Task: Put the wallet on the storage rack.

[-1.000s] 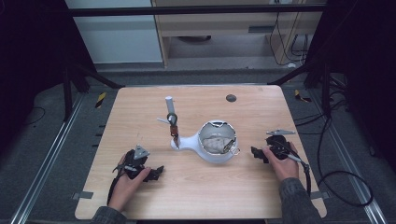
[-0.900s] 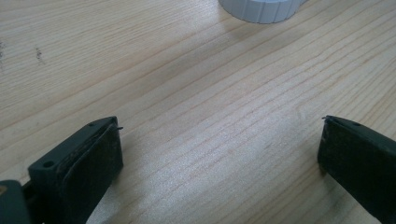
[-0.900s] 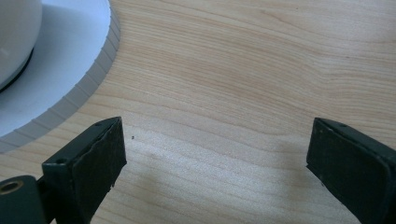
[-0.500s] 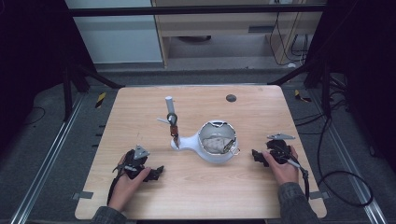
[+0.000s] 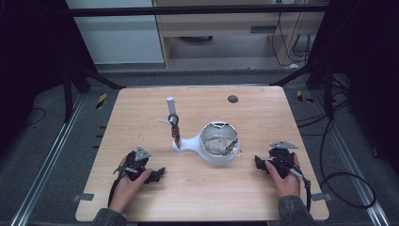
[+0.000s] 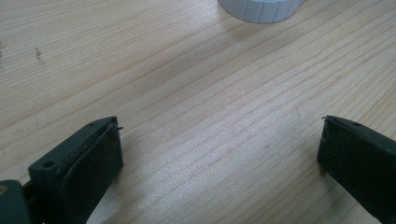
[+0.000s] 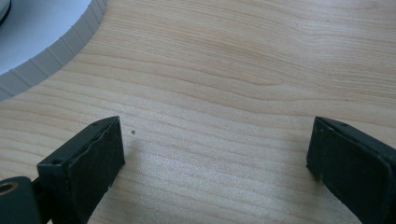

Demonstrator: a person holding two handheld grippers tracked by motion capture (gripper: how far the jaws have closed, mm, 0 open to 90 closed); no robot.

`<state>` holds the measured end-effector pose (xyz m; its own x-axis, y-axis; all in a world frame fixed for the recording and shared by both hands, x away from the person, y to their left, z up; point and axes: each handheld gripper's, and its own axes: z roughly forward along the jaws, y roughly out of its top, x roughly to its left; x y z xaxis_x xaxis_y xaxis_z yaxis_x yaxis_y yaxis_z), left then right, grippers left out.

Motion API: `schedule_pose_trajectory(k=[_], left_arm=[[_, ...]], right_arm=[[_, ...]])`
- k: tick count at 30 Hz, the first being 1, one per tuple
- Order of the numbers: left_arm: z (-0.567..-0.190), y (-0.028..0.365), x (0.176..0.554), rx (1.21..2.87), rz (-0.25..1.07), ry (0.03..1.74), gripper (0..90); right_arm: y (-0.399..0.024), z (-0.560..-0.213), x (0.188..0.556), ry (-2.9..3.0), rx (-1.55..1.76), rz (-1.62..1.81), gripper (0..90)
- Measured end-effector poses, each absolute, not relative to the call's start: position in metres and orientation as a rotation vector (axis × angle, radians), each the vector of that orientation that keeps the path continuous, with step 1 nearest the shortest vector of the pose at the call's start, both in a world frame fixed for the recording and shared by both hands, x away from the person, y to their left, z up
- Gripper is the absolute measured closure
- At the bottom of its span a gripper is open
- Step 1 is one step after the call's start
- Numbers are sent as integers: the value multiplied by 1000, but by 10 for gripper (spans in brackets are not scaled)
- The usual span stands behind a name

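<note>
Underneath, pale wooden table [image 5: 263,188], dark room.

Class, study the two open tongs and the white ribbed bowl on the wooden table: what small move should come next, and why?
Probably the right tongs should ease toward the white ribbed bowl. Their jaws stand open and empty over bare wooden table, with the bowl's rim close by, and the left tongs lie farther off.
</note>
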<state>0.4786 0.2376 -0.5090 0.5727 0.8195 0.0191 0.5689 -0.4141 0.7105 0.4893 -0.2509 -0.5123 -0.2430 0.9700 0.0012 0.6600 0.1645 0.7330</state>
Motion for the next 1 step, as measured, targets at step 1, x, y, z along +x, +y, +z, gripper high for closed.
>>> schedule_pose_trajectory(k=[1], left_arm=[[-509,238,479,2137,484,1103,0]], right_arm=[[-251,-512,489,1974,1537,857,41]])
